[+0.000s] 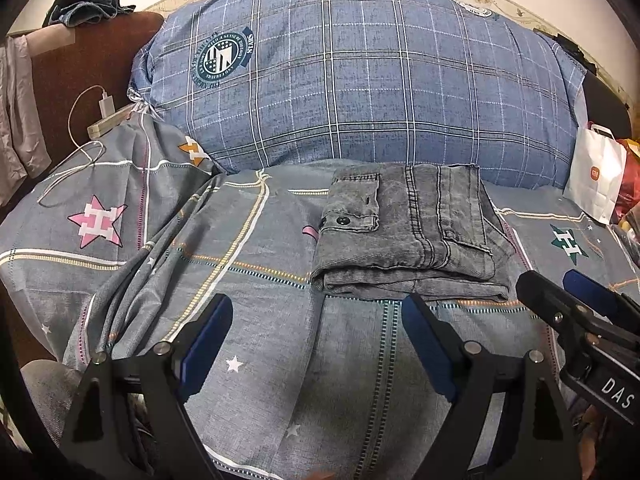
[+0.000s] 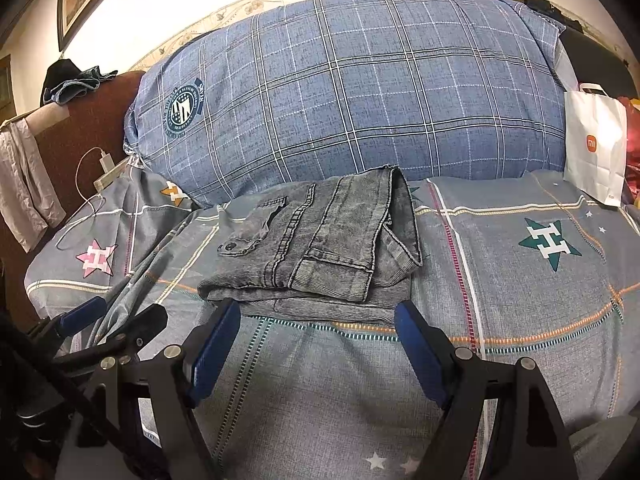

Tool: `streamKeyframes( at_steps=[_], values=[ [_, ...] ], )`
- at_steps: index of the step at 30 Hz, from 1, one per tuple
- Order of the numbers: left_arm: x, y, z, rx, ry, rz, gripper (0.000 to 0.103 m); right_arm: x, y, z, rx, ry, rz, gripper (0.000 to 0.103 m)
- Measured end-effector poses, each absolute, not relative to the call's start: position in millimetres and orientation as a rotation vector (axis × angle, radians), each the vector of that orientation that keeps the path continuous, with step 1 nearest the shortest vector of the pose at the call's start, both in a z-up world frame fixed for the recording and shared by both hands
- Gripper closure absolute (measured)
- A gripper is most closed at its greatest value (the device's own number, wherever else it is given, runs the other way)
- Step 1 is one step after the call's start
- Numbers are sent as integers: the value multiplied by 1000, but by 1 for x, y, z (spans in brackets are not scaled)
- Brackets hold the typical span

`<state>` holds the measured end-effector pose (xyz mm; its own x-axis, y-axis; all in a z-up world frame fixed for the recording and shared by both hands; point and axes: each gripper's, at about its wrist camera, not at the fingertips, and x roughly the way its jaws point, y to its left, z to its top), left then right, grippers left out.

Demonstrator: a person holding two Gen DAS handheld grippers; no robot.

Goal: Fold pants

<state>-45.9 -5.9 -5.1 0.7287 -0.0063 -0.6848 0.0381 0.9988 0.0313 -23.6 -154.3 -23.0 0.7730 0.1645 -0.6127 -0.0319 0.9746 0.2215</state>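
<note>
The grey denim pants (image 1: 408, 232) lie folded into a compact stack on the grey star-patterned bedsheet (image 1: 248, 264), in front of a big blue plaid pillow. They also show in the right wrist view (image 2: 320, 252). My left gripper (image 1: 316, 308) is open and empty, just short of the stack's near left corner. My right gripper (image 2: 318, 312) is open and empty, its tips at the stack's near edge. The right gripper also shows at the right of the left wrist view (image 1: 568, 292), and the left gripper at the left of the right wrist view (image 2: 116, 312).
A blue plaid pillow (image 1: 360, 80) fills the back. A white paper bag (image 2: 596, 140) stands at the far right. A charger and white cable (image 1: 104, 116) lie at the far left by a brown headboard (image 1: 84, 64) with clothes draped on it.
</note>
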Motion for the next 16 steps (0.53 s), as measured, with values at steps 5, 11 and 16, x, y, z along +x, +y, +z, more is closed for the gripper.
streamKeyframes(
  at_steps=[5,11,16],
  values=[
    [-45,-7,-7,38,769,-35,17,-22,-155,-24,202,685,108,19],
    [-45,-7,-8,42,776,-35,17,-23,-157,-23,198,673,90,19],
    [-48,-9,-4,57,742,-30,17,-22,-160,-24,210,676,86,19]
  ],
)
